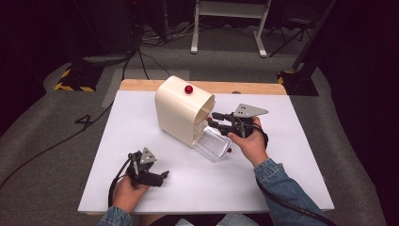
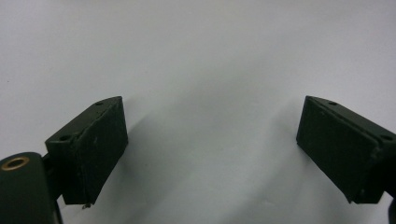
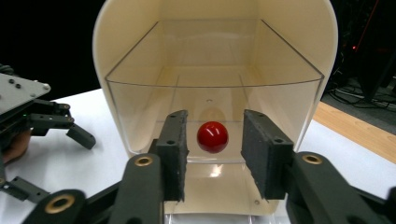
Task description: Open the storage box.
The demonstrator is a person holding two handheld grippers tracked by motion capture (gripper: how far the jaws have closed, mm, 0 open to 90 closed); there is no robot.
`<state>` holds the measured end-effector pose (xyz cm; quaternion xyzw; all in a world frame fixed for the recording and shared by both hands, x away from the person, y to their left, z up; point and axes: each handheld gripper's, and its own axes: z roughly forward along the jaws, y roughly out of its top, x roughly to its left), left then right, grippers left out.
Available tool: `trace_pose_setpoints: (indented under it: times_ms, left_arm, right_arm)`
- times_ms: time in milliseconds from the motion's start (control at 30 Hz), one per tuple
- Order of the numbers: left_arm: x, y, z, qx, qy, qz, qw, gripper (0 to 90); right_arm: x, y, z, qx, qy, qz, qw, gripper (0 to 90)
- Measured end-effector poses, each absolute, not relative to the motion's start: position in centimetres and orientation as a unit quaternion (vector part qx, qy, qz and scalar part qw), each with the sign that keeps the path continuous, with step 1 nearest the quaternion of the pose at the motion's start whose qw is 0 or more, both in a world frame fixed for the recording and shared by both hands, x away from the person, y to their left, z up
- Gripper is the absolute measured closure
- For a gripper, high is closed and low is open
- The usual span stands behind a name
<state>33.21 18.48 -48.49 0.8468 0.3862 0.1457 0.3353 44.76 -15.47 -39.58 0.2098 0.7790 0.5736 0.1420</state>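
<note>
A cream box (image 1: 181, 110) with a red button (image 1: 188, 89) on top stands mid-table, its open front to the right. A clear drawer (image 1: 214, 143) sticks out of that front and slopes down to the table. In the right gripper view the drawer's red knob (image 3: 212, 136) sits between the two pads, with a gap on each side. My right gripper (image 1: 212, 120) (image 3: 212, 149) is open, pointing at the box's front. My left gripper (image 1: 160, 178) (image 2: 212, 154) rests low at the front left, open wide over bare table, holding nothing.
The white table top (image 1: 282, 179) has a wooden strip (image 1: 263, 88) along its far edge. Beyond it are grey carpet, cables and a stand's white legs (image 1: 228, 28). My left gripper (image 3: 51, 158) shows farther off in the right gripper view.
</note>
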Motion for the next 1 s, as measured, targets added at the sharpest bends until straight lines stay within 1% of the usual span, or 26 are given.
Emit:
trace_pose_setpoints:
  times_ms: [133, 200, 267, 400, 733, 1000]
  left_arm:
    - [33.2, 18.5, -48.5, 0.847, 0.386, 0.147, 0.335, 9.2]
    - [33.2, 18.5, -48.5, 0.847, 0.386, 0.146, 0.336, 9.2]
    - [33.2, 18.5, -48.5, 0.847, 0.386, 0.146, 0.335, 9.2]
    - [33.2, 18.5, -48.5, 0.847, 0.386, 0.145, 0.334, 9.1]
    - [33.3, 18.6, -48.5, 0.848, 0.386, 0.14, 0.336, 8.9]
    - [33.3, 18.6, -48.5, 0.848, 0.385, 0.141, 0.335, 8.9]
  right_arm:
    - [44.9, -15.2, -40.0, 0.208, 0.781, 0.57, 0.149, 67.4]
    - [45.0, -15.2, -40.2, 0.208, 0.78, 0.571, 0.15, 68.4]
    - [45.0, -15.2, -40.3, 0.209, 0.778, 0.576, 0.141, 73.6]
    - [44.8, -15.1, -40.2, 0.205, 0.779, 0.572, 0.152, 74.1]
    - [44.4, -15.4, -40.0, 0.206, 0.782, 0.568, 0.155, 74.2]
    - [43.1, -17.4, -39.3, 0.208, 0.784, 0.563, 0.16, 74.3]
